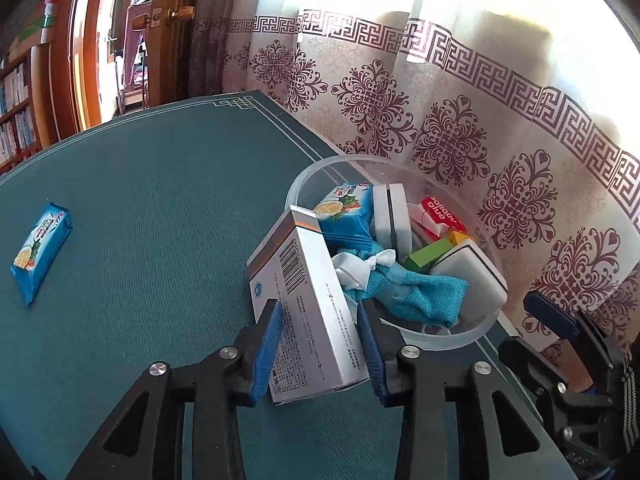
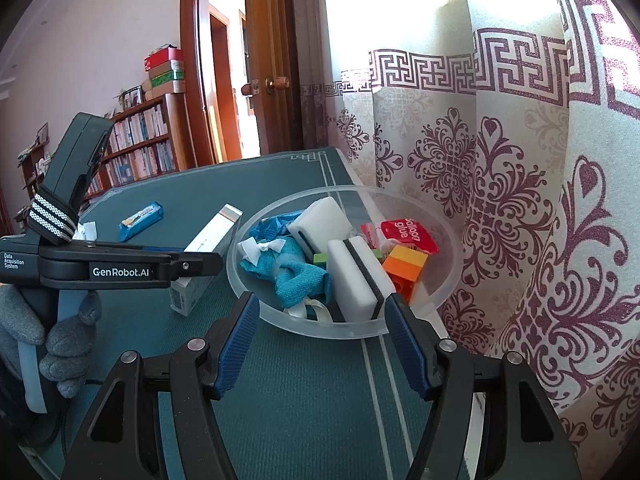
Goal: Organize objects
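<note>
My left gripper (image 1: 320, 344) has its blue fingers (image 1: 266, 348) clamped on a white box (image 1: 308, 304), tilted beside the near left rim of the clear bowl (image 1: 452, 340). My right gripper (image 2: 320, 340) stands half open and empty just before that bowl, which holds a teal cloth (image 2: 296, 276), white sponges (image 2: 360, 280) and coloured blocks (image 2: 404, 268). A blue snack packet (image 1: 40, 252) lies far left on the green worktop (image 1: 160, 220).

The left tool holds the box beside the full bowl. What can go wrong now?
1. The clear bowl is already crowded, so the white box may not fit and could tip out.
2. The left tool grips only the box's lower end; it might pivot or slip.
</note>
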